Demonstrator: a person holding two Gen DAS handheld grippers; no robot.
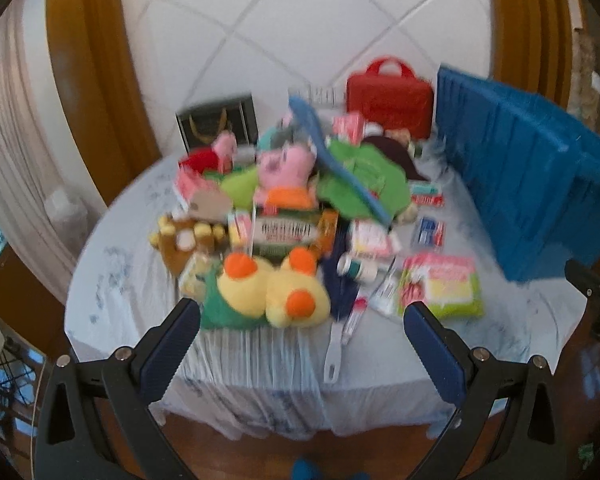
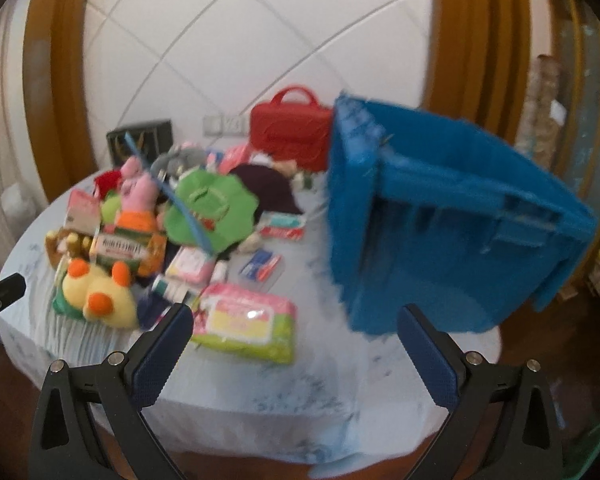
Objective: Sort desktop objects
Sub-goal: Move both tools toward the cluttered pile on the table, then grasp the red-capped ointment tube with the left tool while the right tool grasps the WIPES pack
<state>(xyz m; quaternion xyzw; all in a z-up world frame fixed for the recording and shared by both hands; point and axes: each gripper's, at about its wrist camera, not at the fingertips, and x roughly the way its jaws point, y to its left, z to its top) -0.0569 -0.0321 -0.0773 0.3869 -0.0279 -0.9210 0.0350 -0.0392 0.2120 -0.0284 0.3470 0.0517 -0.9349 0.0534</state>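
Both hand-held grippers (image 1: 302, 320) (image 2: 296, 320) gape empty; bare cloth (image 2: 300, 392) seemingly separates clutter from table edge.

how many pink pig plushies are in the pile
2. One larger pink pig plush sits mid-pile above an orange toy; a smaller one is behind it to the left, by the red item. The image is blurry and the pile is deep, so others may be hidden.
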